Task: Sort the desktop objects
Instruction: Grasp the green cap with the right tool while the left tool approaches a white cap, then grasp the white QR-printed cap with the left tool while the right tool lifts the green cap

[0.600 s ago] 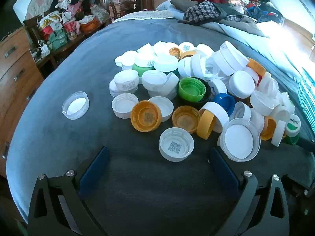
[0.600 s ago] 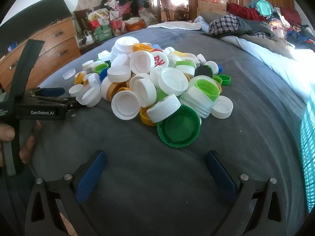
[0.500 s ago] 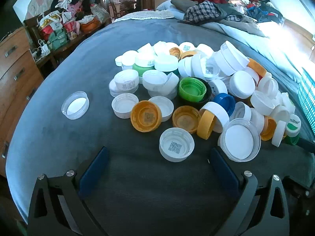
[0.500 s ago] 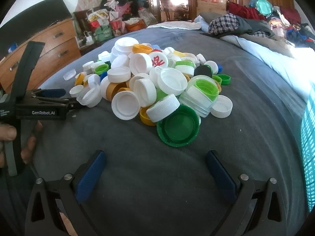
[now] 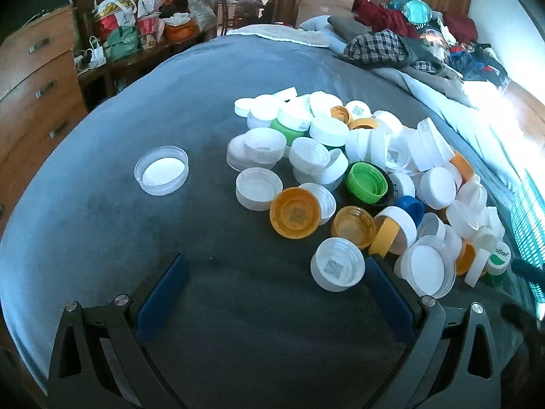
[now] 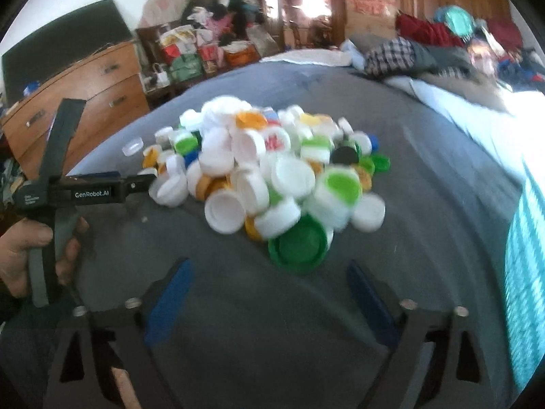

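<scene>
A heap of plastic bottle caps (image 5: 357,177), mostly white with some orange, green and blue, lies on a grey blanket (image 5: 136,238). One clear lid (image 5: 161,170) sits apart to the heap's left. My left gripper (image 5: 272,293) is open over bare blanket, its right finger (image 5: 388,293) close to a white cap with a printed code (image 5: 337,269). In the blurred right wrist view the same heap of caps (image 6: 269,177) shows from the other side. My right gripper (image 6: 270,303) is open and empty, just short of a big green lid (image 6: 299,245). The left gripper's body (image 6: 98,192) and the hand (image 6: 20,255) holding it show at left.
A wooden chest of drawers (image 5: 30,78) stands off the bed's left edge, with bags (image 5: 119,30) behind it. Piled clothes (image 5: 391,44) lie at the far right of the bed. Bare blanket stretches left of and in front of the heap.
The left gripper has swung leftwards, so the heap now sits further right in its view. The right gripper's view has gone blurred with motion, and the heap looks a little smaller and further off.
</scene>
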`<control>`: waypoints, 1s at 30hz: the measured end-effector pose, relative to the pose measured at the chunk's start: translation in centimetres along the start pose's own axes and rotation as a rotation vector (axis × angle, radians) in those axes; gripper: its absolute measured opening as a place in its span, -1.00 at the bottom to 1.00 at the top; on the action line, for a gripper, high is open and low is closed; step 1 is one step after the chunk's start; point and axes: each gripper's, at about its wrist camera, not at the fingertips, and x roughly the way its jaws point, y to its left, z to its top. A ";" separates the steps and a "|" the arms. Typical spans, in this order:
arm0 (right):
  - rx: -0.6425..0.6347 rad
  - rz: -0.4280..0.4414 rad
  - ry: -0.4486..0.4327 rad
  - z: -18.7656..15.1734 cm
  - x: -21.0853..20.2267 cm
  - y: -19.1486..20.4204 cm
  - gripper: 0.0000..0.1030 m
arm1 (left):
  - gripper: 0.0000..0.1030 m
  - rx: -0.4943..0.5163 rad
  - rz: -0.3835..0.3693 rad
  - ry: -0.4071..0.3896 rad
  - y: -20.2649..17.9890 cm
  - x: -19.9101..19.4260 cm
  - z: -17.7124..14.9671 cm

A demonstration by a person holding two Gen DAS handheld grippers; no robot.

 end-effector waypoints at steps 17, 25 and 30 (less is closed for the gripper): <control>0.125 0.043 0.026 -1.8 -1.1 -2.6 -0.17 | 0.96 -0.016 -0.016 -0.006 -0.2 -0.2 -0.3; 0.132 0.083 0.024 -4.4 -1.0 -2.8 0.21 | 0.96 -0.010 -0.007 -0.004 -0.4 -0.1 -0.2; 0.077 0.046 0.033 -4.2 -0.8 -1.5 0.44 | 0.96 0.003 0.007 -0.003 -0.5 -0.1 -0.3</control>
